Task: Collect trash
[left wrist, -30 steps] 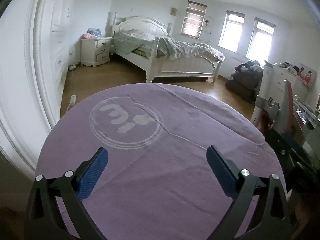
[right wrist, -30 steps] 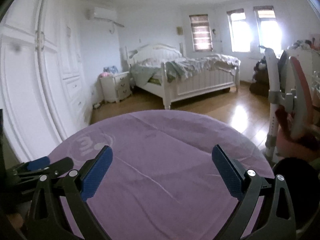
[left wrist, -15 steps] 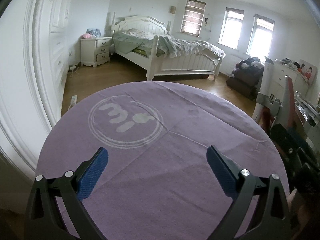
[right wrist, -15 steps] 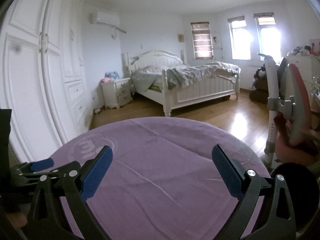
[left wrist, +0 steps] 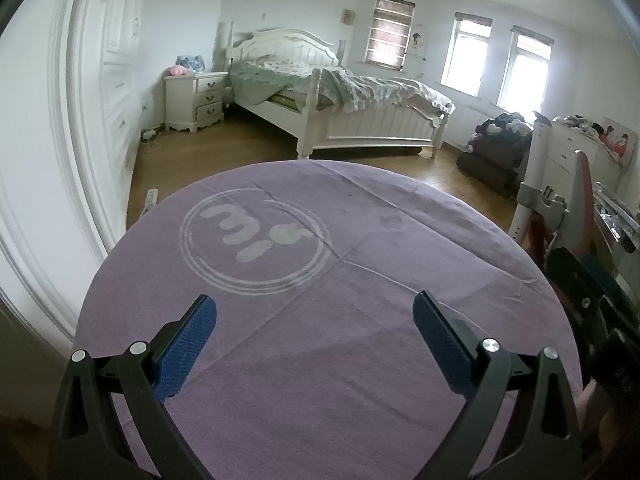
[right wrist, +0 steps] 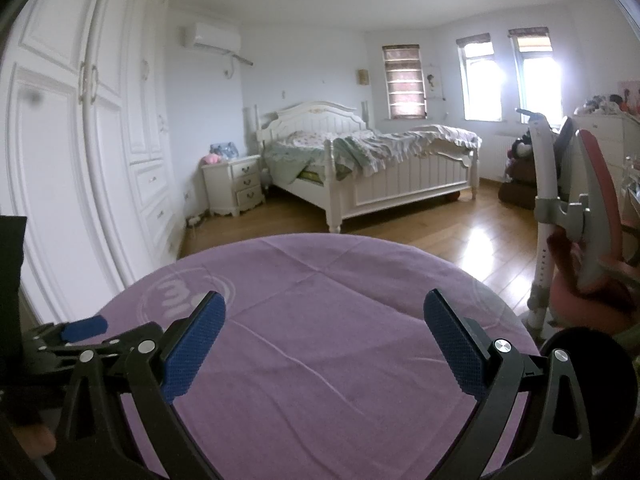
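- Room: I read a bedroom with a wood floor [right wrist: 440, 236], a white wardrobe [right wrist: 80, 152] along the left wall, an air conditioner [right wrist: 212, 36] high on the far wall, and three windows [left wrist: 468, 58] on the right.
- Bed [left wrist: 340, 104]: white frame, unmade, rumpled bedding; it stands past the table against the far wall.
- Table [left wrist: 320, 340]: round, covered by a purple cloth with fold creases. It fills the lower half of both wrist views. I see nothing lying on the cloth in either view.
- Chair [right wrist: 588, 216]: red and grey, just beside the table's right edge.
- Nightstand [left wrist: 196, 100]: white, three drawers, left of the bed, with a pink item and a bluish bag on top.
- Black disc [right wrist: 584, 380]: a dark round shape at the table's right edge; I cannot tell what it is.
- Left gripper [left wrist: 314, 336]: blue pads spread wide, nothing between them, held above the near part of the cloth.
- Right gripper [right wrist: 324, 336]: pads spread wide, empty, above the cloth, to the right of the left gripper.
- Trash: I cannot locate any in either view.
- Logo [left wrist: 256, 236]: pale double ring printed on the cloth's left half, enclosing rounded marks; I cannot read them as letters with certainty.
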Available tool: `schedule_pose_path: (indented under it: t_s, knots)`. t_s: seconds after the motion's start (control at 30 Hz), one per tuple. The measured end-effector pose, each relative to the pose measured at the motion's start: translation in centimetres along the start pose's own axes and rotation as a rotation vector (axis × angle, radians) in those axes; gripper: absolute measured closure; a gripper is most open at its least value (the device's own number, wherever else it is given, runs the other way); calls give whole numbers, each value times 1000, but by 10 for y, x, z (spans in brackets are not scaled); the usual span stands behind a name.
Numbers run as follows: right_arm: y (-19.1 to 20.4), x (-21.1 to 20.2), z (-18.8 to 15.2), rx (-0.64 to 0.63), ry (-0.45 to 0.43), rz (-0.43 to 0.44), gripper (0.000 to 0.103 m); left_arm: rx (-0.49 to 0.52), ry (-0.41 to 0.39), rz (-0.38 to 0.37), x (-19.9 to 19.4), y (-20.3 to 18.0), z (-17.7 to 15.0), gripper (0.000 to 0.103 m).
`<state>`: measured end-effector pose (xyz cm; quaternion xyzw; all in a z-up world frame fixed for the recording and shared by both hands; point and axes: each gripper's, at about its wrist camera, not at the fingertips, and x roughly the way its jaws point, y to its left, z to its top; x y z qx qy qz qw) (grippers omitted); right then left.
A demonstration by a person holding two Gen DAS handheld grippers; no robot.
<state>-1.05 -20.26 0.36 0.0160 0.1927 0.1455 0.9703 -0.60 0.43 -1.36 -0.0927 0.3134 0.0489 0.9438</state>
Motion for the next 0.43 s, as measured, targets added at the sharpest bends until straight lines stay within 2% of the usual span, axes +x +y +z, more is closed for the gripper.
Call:
schedule_pose_path:
  t_s: [0.43]
  knots:
    - [0, -1, 1, -2, -3, -1, 5, 27, -12, -4, -1, -3, -1, 5]
